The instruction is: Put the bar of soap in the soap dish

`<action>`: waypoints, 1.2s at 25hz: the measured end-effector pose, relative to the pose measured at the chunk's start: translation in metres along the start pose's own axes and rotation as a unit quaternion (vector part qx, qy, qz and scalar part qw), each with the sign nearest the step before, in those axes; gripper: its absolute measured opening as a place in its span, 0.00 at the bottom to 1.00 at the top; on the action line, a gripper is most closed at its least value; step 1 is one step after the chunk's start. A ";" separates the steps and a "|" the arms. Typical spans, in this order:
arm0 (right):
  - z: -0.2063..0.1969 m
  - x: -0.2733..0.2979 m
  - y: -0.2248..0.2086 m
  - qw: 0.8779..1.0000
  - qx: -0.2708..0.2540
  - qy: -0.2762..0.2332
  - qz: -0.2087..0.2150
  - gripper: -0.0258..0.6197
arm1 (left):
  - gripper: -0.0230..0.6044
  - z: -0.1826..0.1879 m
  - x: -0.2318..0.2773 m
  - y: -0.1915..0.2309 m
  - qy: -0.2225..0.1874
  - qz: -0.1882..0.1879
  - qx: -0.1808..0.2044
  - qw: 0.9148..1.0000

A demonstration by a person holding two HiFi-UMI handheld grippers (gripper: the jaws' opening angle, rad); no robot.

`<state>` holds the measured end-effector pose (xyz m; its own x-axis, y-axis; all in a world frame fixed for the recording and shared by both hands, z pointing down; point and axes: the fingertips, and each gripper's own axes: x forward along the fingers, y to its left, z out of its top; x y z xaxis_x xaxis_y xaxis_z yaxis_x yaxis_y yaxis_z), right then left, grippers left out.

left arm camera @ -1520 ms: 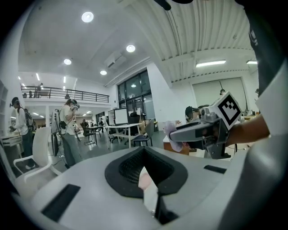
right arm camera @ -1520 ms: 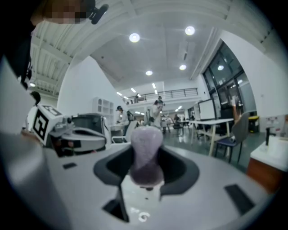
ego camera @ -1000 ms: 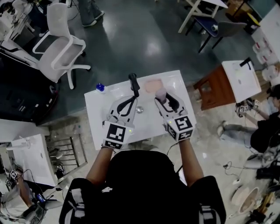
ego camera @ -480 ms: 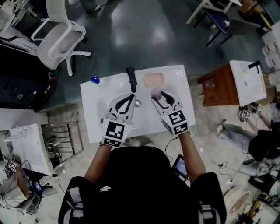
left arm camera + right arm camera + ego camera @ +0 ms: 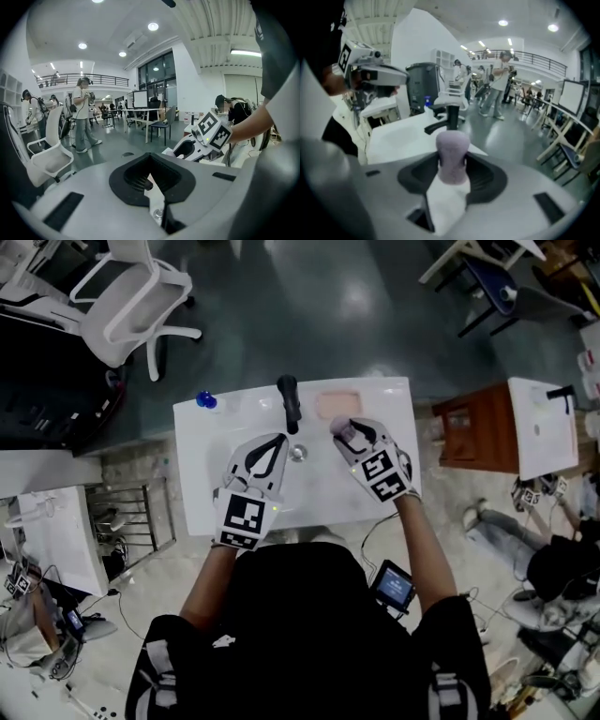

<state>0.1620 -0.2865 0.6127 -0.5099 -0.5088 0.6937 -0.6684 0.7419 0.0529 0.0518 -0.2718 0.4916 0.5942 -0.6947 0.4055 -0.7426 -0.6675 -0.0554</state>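
A lilac bar of soap (image 5: 344, 432) (image 5: 452, 157) stands upright between the jaws of my right gripper (image 5: 349, 438) (image 5: 451, 174), which is shut on it. The soap hangs just on the near side of the pink soap dish (image 5: 336, 404) at the back of the white sink top (image 5: 211, 488). The dish holds nothing. My left gripper (image 5: 273, 442) (image 5: 148, 182) is over the basin, left of the drain (image 5: 298, 453), with its jaws closed together on nothing. The left gripper view also shows the right gripper (image 5: 206, 136).
A black faucet (image 5: 290, 401) stands between the two grippers at the back of the sink, left of the dish. A small blue object (image 5: 206, 399) sits at the back left corner. A white office chair (image 5: 131, 306) and a brown stool (image 5: 469, 432) flank the sink unit.
The right gripper has swung its marker cube to the right while keeping the soap just short of the dish. The left gripper has barely moved. The head view has shifted a little.
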 end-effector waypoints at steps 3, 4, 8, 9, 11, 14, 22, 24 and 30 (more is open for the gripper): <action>-0.015 0.018 -0.008 0.999 -0.028 0.038 0.016 0.36 | 0.07 -0.007 0.000 0.003 0.006 0.006 -0.009 1.000; -0.018 0.025 -0.011 0.998 -0.036 0.049 0.022 0.36 | 0.07 -0.008 0.000 0.004 0.008 0.009 -0.011 1.000; -0.029 0.051 -0.021 0.991 -0.083 0.094 0.037 0.36 | 0.07 -0.016 -0.002 0.014 0.016 0.022 -0.015 1.000; -0.030 0.058 -0.024 0.989 -0.095 0.105 0.038 0.36 | 0.07 -0.018 -0.003 0.016 0.018 0.025 -0.015 0.999; -0.034 0.070 -0.030 0.984 -0.117 0.126 0.041 0.36 | 0.07 -0.023 -0.005 0.021 0.022 0.032 -0.017 0.999; -0.040 0.086 -0.037 0.978 -0.139 0.151 0.048 0.36 | 0.07 -0.030 -0.009 0.026 0.030 0.043 -0.021 0.998; -0.050 0.110 -0.053 0.958 -0.202 0.198 0.053 0.35 | 0.07 -0.039 -0.012 0.038 0.037 0.062 -0.030 0.997; -0.052 0.113 -0.055 0.956 -0.207 0.201 0.053 0.35 | 0.07 -0.039 -0.012 0.039 0.037 0.064 -0.030 0.997; -0.053 0.118 -0.052 0.950 -0.227 0.208 0.056 0.35 | 0.07 -0.044 -0.012 0.038 0.040 0.064 -0.033 0.997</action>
<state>0.1656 -0.3622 0.7295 -0.2439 -0.2685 0.9319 -0.2718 0.9413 0.2001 0.0027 -0.2767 0.5242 0.4683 -0.7476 0.4710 -0.8309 -0.5539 -0.0532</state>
